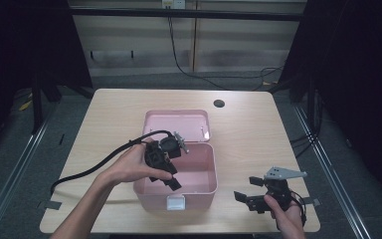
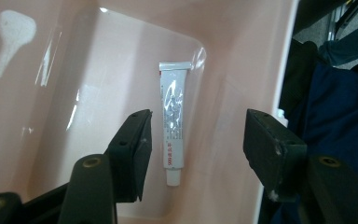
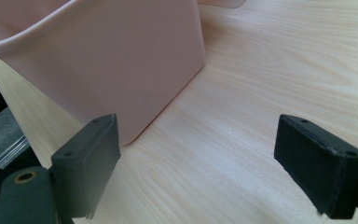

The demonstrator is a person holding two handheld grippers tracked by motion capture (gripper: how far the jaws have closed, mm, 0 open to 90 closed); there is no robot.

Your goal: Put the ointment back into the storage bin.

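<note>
A pink box (image 1: 199,186) with its lid (image 1: 176,124) swung open stood near the middle of the bench (image 1: 104,114). Inside it a small white tube (image 2: 173,122) lay flat on the floor of the box, close to one side wall, cap end toward the camera in the left gripper view.

The left hand-held gripper (image 1: 171,172) was held by the left hand (image 1: 129,167) over the box's left rim, pointing down into the interior. Its jaws were spread wide and held nothing. In the left gripper view the tube lay beyond and between the two jaws, nearer the left-hand one, apart from both. The cable (image 1: 94,167) trailed off to the left across the bench.

The right hand-held gripper (image 1: 247,188) was held by the right hand (image 1: 286,214) low over the bench, near its front right corner, just right of the box. Its jaws were also fully released and empty, pointing toward the box's outer wall (image 3: 121,60), with bare bench surface between them.
</note>
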